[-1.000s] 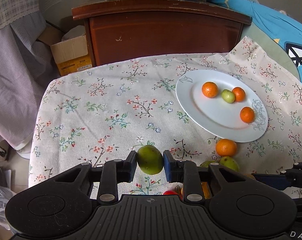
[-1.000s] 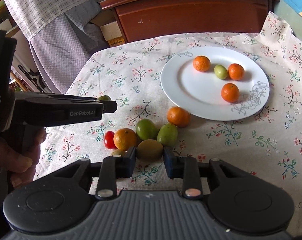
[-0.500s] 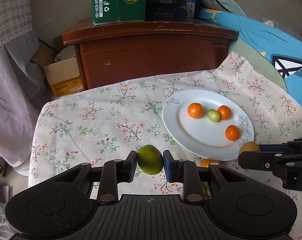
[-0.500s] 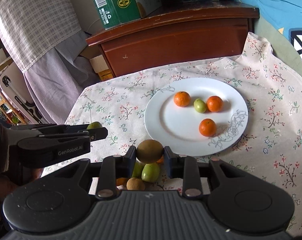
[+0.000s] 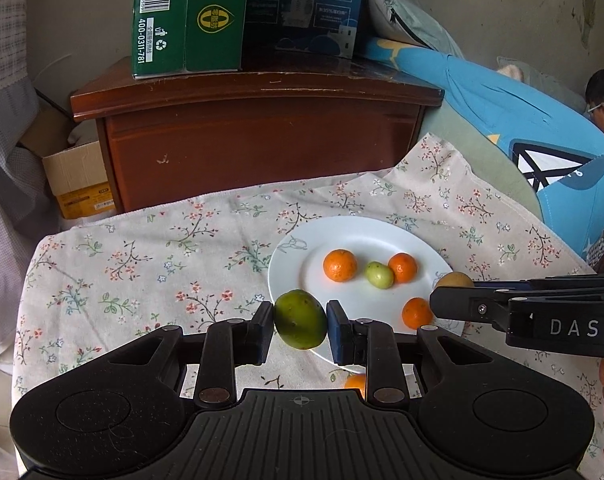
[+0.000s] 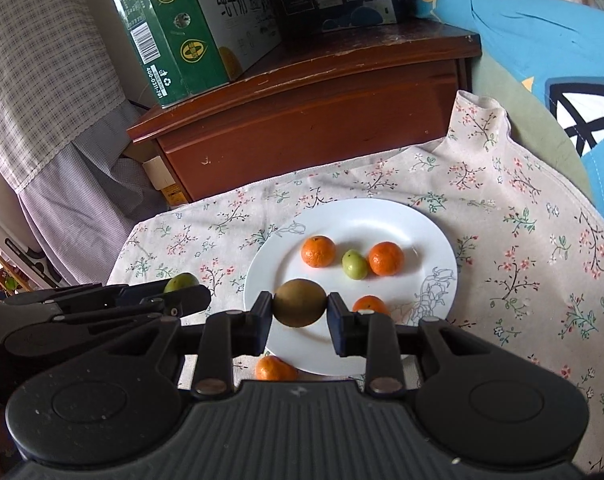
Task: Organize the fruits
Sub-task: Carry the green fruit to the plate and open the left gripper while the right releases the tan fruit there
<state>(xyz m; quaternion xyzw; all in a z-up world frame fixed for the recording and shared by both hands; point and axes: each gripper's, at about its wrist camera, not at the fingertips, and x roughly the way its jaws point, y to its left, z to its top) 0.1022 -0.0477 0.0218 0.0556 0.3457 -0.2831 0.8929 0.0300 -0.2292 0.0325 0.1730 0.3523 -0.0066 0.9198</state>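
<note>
My left gripper (image 5: 300, 326) is shut on a green fruit (image 5: 300, 319) and holds it in the air over the near left rim of the white plate (image 5: 294, 276). My right gripper (image 6: 300, 314) is shut on a brown kiwi (image 6: 300, 308) above the plate's (image 6: 405, 220) near part. The plate holds three oranges (image 6: 318, 251) and a small green fruit (image 6: 354, 265). Another orange (image 6: 274, 368) lies on the cloth by the plate's near rim, partly hidden by my right gripper. The right gripper with the kiwi (image 5: 453, 280) shows at the right of the left wrist view.
The table carries a floral cloth (image 5: 142, 264). Behind it stands a brown wooden cabinet (image 5: 262, 136) with green (image 5: 186, 20) and blue cartons on top. A cardboard box (image 5: 78, 184) sits on the floor at the left. A blue cushion (image 5: 533, 136) lies at the right.
Both grippers have risen off the cloth with their fruit and moved forward toward the plate. The right gripper's kiwi now hangs over the plate.
</note>
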